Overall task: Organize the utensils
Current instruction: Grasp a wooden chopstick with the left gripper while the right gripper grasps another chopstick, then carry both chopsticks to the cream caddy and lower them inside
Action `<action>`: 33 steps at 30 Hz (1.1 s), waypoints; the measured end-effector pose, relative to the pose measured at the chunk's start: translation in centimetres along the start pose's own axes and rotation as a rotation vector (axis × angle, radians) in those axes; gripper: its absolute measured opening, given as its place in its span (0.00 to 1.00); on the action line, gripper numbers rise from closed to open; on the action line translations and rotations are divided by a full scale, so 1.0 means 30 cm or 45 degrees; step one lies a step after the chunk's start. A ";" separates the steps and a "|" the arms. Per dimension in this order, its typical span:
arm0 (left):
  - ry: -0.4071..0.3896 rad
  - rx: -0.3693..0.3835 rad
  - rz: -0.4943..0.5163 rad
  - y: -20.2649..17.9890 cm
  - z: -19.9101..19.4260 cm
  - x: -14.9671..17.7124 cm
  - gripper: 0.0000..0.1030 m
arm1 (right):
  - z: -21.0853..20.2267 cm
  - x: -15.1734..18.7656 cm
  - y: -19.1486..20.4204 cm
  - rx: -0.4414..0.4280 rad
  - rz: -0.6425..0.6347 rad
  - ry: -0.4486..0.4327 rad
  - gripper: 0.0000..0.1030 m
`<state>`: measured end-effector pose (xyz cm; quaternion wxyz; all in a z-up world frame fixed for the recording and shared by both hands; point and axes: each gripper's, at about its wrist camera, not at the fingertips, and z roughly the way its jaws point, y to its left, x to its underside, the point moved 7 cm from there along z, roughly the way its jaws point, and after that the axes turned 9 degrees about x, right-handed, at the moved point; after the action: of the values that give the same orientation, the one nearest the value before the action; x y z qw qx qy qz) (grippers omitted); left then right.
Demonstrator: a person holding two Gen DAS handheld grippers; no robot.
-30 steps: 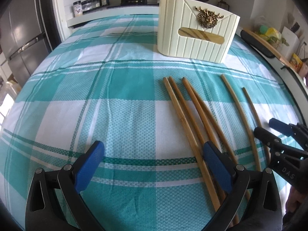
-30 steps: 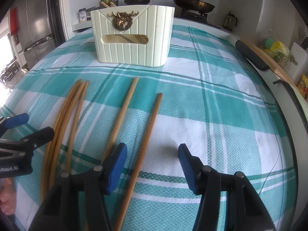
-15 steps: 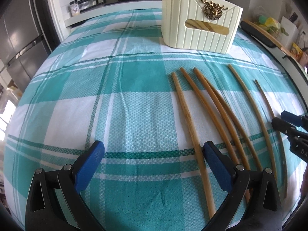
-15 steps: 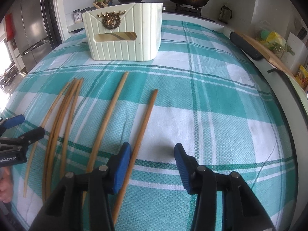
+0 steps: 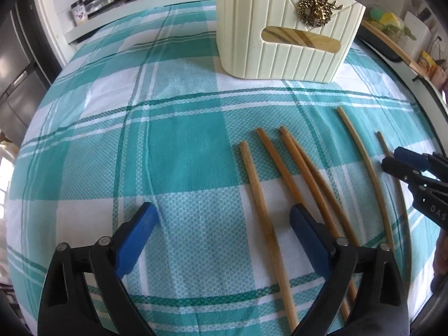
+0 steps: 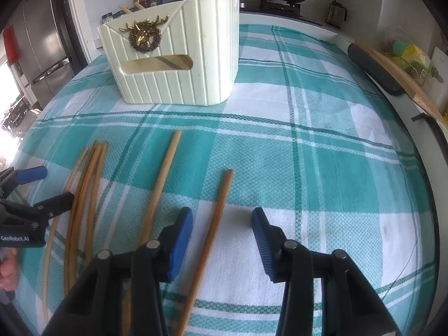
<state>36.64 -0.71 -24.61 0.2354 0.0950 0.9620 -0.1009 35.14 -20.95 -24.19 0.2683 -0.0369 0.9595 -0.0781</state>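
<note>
On the teal-and-white checked tablecloth (image 6: 322, 168) six wooden chopsticks lay side by side in front of the cream ribbed holder (image 6: 179, 56), which stood upright; the left gripper (image 5: 224, 224) hung over the leftmost chopstick (image 5: 260, 210), its jaws wide and closing, the stick between the pads and untouched; the right gripper (image 6: 222, 235) straddled the rightmost chopstick (image 6: 215, 224), jaws narrower and closing, pads not yet on it; both grippers pointed steeply down at the cloth.

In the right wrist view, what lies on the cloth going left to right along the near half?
Left gripper → bunch of four chopsticks → single chopstick → chopstick between the right gripper's closing jaws → bare cloth.
</note>
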 end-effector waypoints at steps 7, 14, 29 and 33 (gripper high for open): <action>0.019 0.057 0.018 -0.042 0.003 -0.048 0.08 | 0.036 -0.061 0.017 -0.044 0.019 0.053 0.06; -0.151 0.145 -0.059 -0.035 -0.140 -0.115 0.05 | -0.019 -0.114 -0.026 -0.193 0.157 -0.002 0.06; -0.584 0.302 0.004 -0.097 -0.637 -0.206 0.05 | -0.594 -0.213 -0.101 -0.283 0.172 -0.455 0.06; -0.608 0.324 0.014 -0.107 -0.656 -0.219 0.04 | -0.658 -0.235 -0.098 -0.245 0.158 -0.538 0.06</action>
<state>33.10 0.01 -3.93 0.4424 0.1024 0.8582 -0.2391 30.96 -20.49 -3.44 0.4628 -0.0187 0.8854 0.0398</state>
